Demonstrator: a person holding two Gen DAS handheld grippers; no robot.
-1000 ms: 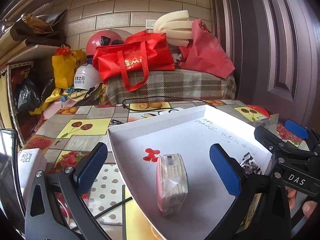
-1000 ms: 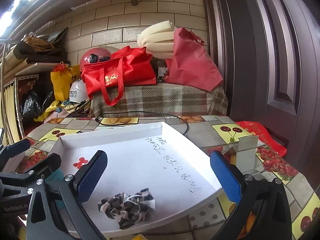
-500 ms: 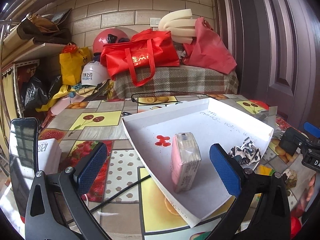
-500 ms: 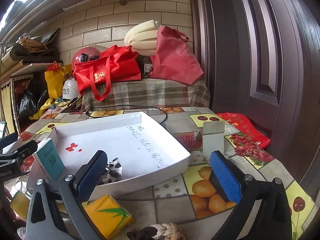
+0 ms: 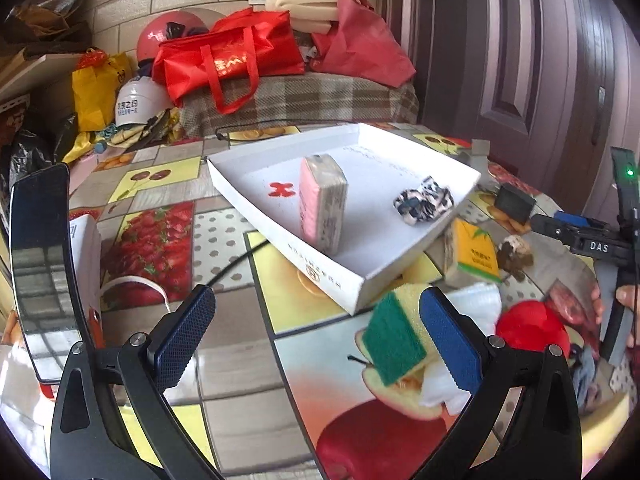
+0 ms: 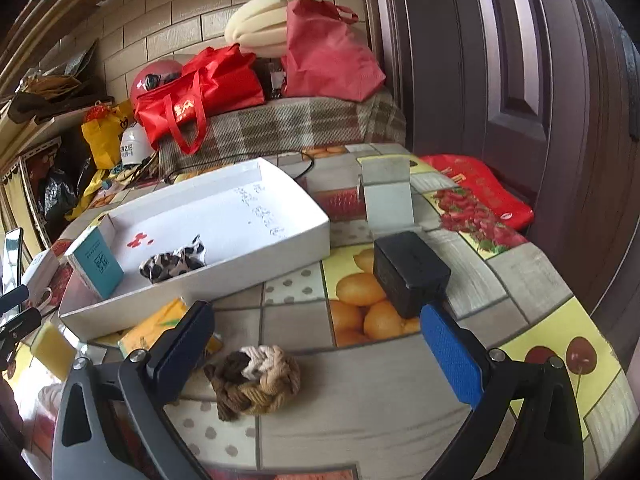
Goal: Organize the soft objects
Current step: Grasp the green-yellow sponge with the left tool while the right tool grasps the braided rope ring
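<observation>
A white tray holds an upright pink tissue pack and a crumpled black-and-white cloth. My left gripper is open and empty in front of the tray, and a green-and-yellow sponge lies just inside its right finger. A white cloth and a red soft object sit to the right. My right gripper is open, with a braided rope knot on the table between its fingers, nearer the left one. The tray and cloth lie beyond.
A yellow tissue pack lies against the tray's near wall. A black box and a white stand are to the right. A phone stands at the left. Bags and helmets crowd the back. A cable runs under the tray.
Both grippers have drawn back from over the tray towards the near side of the table. The sponge and the rope knot have come into view between the fingers. Tray contents stayed put.
</observation>
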